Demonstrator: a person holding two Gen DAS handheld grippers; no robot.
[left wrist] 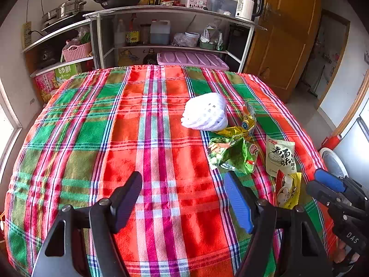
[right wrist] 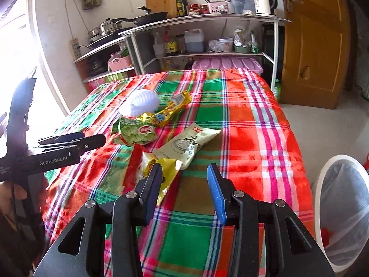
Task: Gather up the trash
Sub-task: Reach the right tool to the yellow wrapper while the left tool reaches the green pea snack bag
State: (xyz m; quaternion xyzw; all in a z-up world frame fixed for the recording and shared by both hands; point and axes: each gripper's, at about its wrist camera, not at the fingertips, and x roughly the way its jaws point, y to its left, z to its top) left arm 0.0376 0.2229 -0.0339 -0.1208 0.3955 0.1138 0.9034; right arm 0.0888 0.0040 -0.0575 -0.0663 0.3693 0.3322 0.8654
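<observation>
Trash lies in a cluster on the plaid tablecloth [left wrist: 115, 138]: a white foam net [left wrist: 205, 112], a gold wrapper [left wrist: 242, 127], a green snack bag [left wrist: 233, 154], a pale packet [left wrist: 280, 157] and a yellow-red wrapper [left wrist: 288, 191]. My left gripper [left wrist: 182, 177] hovers open over bare cloth, left of the pile and below it in the picture. My right gripper [right wrist: 184, 170] is open too; its left finger overlaps the yellow-red wrapper [right wrist: 166, 168], with only that wrapper's corner and cloth in the gap. The pale packet [right wrist: 189, 143] lies just beyond its tips.
A white bin with a bag liner [right wrist: 341, 184] stands on the floor off the table's right edge. Metal shelves [left wrist: 161, 46] full of kitchenware rise behind the table, with a wooden door [left wrist: 288, 34] to their right. A hand [right wrist: 13, 191] holds the left gripper [right wrist: 94, 138].
</observation>
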